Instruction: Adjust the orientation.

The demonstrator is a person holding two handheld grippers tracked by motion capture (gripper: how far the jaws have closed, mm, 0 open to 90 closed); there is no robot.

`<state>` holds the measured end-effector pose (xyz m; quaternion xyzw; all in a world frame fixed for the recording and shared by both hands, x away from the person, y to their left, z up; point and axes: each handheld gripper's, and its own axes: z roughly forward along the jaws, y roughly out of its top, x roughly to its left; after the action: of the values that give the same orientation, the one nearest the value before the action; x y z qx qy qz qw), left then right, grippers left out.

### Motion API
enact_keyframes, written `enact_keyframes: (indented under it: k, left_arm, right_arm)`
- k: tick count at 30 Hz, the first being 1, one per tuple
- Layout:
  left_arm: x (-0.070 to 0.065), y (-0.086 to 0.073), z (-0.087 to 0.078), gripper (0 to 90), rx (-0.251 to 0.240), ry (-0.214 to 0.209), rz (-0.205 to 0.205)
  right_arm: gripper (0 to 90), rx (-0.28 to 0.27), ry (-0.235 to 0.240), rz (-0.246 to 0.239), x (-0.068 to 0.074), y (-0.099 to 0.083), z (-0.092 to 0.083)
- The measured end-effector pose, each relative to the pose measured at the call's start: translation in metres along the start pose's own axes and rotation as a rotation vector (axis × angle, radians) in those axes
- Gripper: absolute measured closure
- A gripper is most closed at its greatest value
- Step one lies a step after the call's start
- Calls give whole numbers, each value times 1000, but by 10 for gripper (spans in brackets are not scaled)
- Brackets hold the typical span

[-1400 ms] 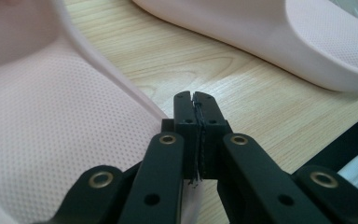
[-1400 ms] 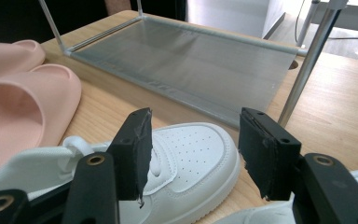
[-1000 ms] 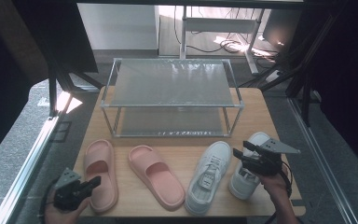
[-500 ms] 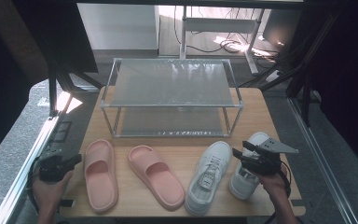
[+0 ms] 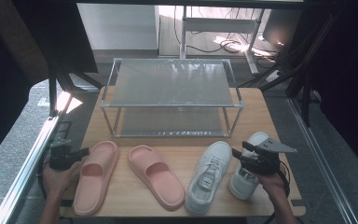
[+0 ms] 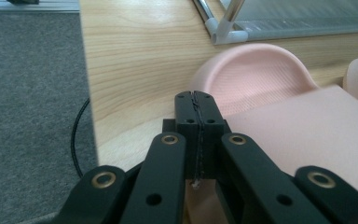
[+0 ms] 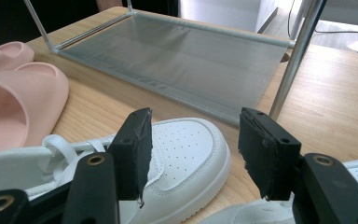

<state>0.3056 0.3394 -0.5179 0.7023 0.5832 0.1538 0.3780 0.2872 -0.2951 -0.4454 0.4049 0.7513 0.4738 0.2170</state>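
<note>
Four shoes sit in a row in front of the rack [image 5: 171, 98], toes pointing at it, so each one can slide straight onto a shelf. We hold our left gripper [image 5: 64, 155] just off the surface [image 5: 251, 112], at the outer side of the far-left pink slipper [image 5: 94, 175], the slipper farthest from the rack's middle. Its fingers [image 6: 197, 109] are pressed flat together with nothing between them, so they would have to open before they could grab that slipper. In the left gripper view they point past the slipper's round toe toward a foot of the rack. The second pink slipper [image 5: 156, 175] lies slanted beside the first one. Our right gripper [image 5: 255, 161] hangs low over the right white sneaker [image 5: 246, 175], at the rack's right front side. Its fingers [image 7: 137, 140] stand wide apart and hold nothing. We think they are open like that to fit around a shoe. In the right gripper view the left white sneaker [image 7: 186, 154] shows between them, and the rack's bottom shelf waits right behind it.
</note>
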Motion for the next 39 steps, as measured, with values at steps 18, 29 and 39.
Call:
enact_keyframes:
  k: [18,29,39]
  left_arm:
    - [-19,18,19,900,35,-61,52]
    - [-33,25,-17,761,-96,-53,70]
    - [-69,13,-54,607,-154,-94,103]
  right_arm:
    - [458,19,1,-1,-1,-3,6]
    - [454,5,-7,10,-2,-2,2]
    - [452,2,-9,4,-1,-2,1]
